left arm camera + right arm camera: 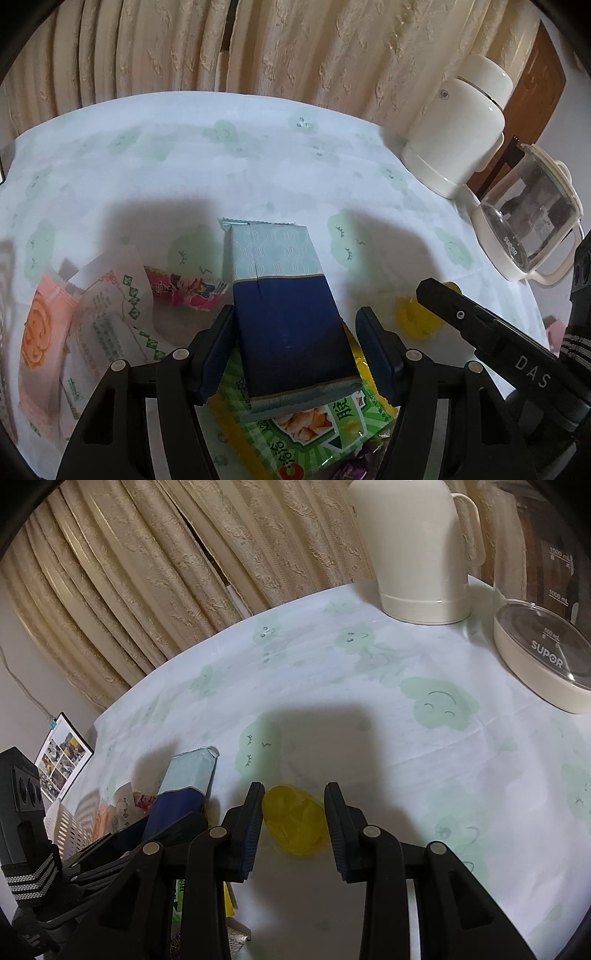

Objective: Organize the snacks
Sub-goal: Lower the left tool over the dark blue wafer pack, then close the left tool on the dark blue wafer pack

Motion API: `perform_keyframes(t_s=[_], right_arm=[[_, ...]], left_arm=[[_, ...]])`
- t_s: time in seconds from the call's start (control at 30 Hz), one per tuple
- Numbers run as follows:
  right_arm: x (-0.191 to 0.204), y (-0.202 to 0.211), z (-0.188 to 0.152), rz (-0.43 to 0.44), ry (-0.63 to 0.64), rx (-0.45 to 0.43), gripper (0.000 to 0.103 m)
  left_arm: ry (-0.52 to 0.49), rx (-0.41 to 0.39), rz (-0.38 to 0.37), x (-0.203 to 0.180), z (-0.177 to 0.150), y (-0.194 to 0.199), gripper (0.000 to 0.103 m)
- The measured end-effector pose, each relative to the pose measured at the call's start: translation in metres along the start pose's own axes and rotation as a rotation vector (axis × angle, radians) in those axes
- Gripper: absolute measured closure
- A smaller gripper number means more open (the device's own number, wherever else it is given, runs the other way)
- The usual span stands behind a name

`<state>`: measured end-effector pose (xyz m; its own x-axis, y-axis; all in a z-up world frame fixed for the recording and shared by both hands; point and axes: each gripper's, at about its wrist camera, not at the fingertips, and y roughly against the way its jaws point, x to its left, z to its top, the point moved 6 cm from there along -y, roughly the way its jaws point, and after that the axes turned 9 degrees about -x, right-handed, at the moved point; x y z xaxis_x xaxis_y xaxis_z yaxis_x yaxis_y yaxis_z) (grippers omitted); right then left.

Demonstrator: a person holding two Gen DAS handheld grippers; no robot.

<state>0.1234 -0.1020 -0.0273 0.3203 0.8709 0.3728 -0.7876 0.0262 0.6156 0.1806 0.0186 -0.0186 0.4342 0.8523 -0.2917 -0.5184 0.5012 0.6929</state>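
My left tongs stand wide around the blue-and-pale snack box; the left finger seems to touch its side, the right finger stands clear. The box lies on a green snack bag, pointing to twelve o'clock. At nine o'clock lie pink and white packets. My right tongs are wide, straddling a yellow jelly cup on the tablecloth. Two kettles stand at one o'clock.

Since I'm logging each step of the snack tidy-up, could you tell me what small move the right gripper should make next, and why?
Probably close the right gripper on the yellow jelly cup: its open jaws already stand on either side of the cup on the tablecloth, with small gaps visible on both sides.
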Motion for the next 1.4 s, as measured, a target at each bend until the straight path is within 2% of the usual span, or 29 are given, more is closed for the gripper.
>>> perform_keyframes(t_s=[0.3,0.33,0.4,0.53,0.67,0.7,0.73,0.8,1.0,1.27,1.3,1.33,1.4], right_arm=[[0.003,0.003,-0.001,0.02,-0.001,-0.003,0.073],[0.004,0.003,-0.001,0.023,-0.002,-0.004,0.073],[0.005,0.004,0.0,0.026,-0.003,-0.007,0.073],[0.004,0.004,0.0,0.025,-0.006,-0.006,0.074],[0.004,0.005,0.0,0.025,-0.013,-0.006,0.074],[0.004,0.005,0.0,0.024,-0.014,-0.006,0.074],[0.004,0.004,0.0,0.024,-0.015,-0.006,0.074],[0.004,0.004,0.0,0.024,-0.015,-0.005,0.074],[0.003,0.005,0.0,0.018,-0.026,-0.009,0.073],[0.001,0.007,0.001,0.01,-0.034,-0.024,0.073],[0.002,0.007,0.001,0.008,-0.029,-0.026,0.073],[0.002,0.007,0.001,0.005,-0.025,-0.028,0.073],[0.001,0.007,0.001,0.003,-0.021,-0.029,0.073]], left_arm=[[0.044,-0.06,-0.009,0.01,0.006,0.014,0.053],[0.042,-0.074,-0.011,0.011,0.008,0.017,0.06],[0.037,-0.093,-0.018,0.011,0.011,0.022,0.066],[0.033,-0.132,-0.02,0.011,0.017,0.033,0.066],[0.079,-0.115,-0.016,0.014,0.017,0.031,0.065],[0.092,-0.106,-0.02,0.016,0.017,0.03,0.058],[0.11,-0.092,-0.023,0.017,0.017,0.028,0.044],[0.137,-0.096,-0.03,0.018,0.018,0.027,0.038],[0.085,-0.04,-0.025,0.003,0.016,0.011,0.035],[0.001,-0.018,0.056,-0.002,0.006,-0.008,0.036],[-0.005,-0.025,0.056,-0.002,0.005,-0.008,0.039],[-0.009,-0.028,0.056,-0.002,0.005,-0.008,0.047],[-0.007,-0.032,0.05,-0.001,0.004,-0.006,0.05]])
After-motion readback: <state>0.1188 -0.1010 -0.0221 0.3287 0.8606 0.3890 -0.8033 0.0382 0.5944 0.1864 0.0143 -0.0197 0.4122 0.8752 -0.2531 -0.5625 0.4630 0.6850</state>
